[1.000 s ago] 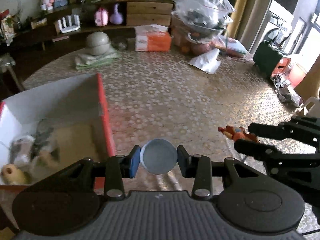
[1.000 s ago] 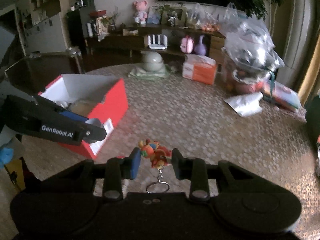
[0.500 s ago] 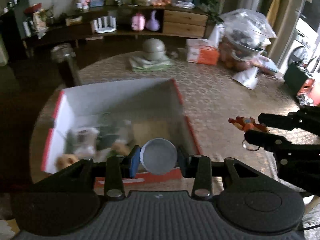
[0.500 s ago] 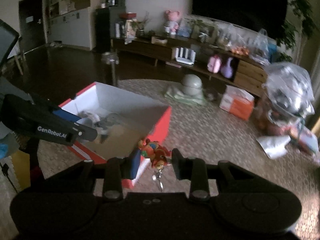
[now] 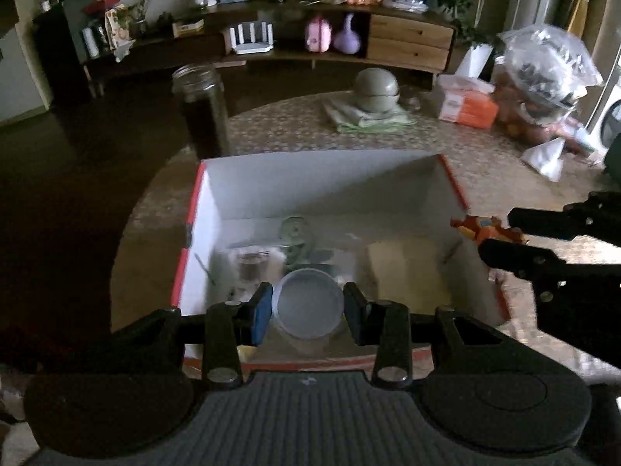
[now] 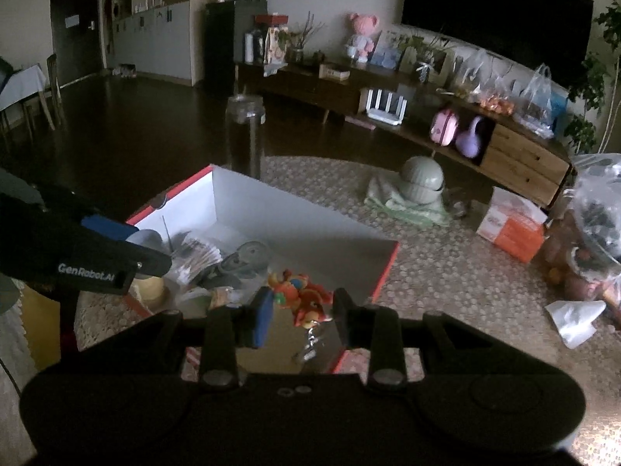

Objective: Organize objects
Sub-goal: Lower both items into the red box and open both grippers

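Progress: your red box (image 5: 454,186) on the desk (image 5: 485,163) already holds a jar, packets and small items; two things remain to drop in.
Left claw (image 5: 306,306): clamped on a round grey lid (image 5: 308,305), angled down over the box's near edge.
Right claw (image 6: 297,310): gripping an orange toy keychain (image 6: 300,297) above the box's right side.

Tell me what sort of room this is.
Most likely a home living room: a large dark television hangs above a long wooden sideboard crowded with a pink plush toy, and a round table stands in front.
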Available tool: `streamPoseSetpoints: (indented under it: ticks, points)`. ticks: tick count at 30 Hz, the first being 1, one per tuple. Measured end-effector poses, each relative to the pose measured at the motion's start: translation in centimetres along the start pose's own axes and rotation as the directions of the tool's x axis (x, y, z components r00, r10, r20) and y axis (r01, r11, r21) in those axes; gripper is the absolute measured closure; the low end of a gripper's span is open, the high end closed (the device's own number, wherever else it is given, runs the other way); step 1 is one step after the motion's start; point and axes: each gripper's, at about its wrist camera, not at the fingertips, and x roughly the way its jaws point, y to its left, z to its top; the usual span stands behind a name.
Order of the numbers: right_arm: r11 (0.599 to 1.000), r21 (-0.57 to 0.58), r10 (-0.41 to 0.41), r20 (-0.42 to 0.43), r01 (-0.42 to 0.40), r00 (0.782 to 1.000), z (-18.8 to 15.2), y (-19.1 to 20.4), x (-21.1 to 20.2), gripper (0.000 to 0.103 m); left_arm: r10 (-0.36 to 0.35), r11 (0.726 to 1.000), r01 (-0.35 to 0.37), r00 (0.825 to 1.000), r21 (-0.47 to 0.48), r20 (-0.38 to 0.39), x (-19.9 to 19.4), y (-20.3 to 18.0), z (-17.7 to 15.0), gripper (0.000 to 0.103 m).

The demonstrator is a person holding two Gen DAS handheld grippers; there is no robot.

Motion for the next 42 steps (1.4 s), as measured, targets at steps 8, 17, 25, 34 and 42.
streamPoseSetpoints:
  ticks: [8,17,25,34,42]
  points:
    - [0.999,-0.029,-0.015,-0.042,0.014,0.999,0.4,1.3,4.2,0.070,0.027,0.999,-0.029,0.998,-0.032,-0.055,4.0,2.5,0.2,0.065]
    - [1.000,-0.013,-0.011,-0.083,0.010,0.997,0.0,1.6,8.0,0.070,0.038,0.999,-0.035,0.996,0.033,-0.075,7.4,1.4,1.1,0.065]
    - [1.000,-0.020,-0.016,-0.109,0.014,0.994,-0.8,2.0,9.4,0.070,0.019,0.999,-0.014,0.990,0.036,-0.140,10.5,1.2,1.0,0.065]
    - [1.000,0.004,-0.003,-0.133,0.004,0.991,-1.7,2.0,10.1,0.068,0.024,0.998,-0.016,0.988,0.055,-0.151,11.5,0.8,0.6,0.064]
    - [0.999,0.043,0.012,-0.137,-0.007,0.990,-1.9,1.1,9.1,0.061,-0.013,0.999,0.006,0.991,-0.054,-0.130,10.5,1.8,0.6,0.044]
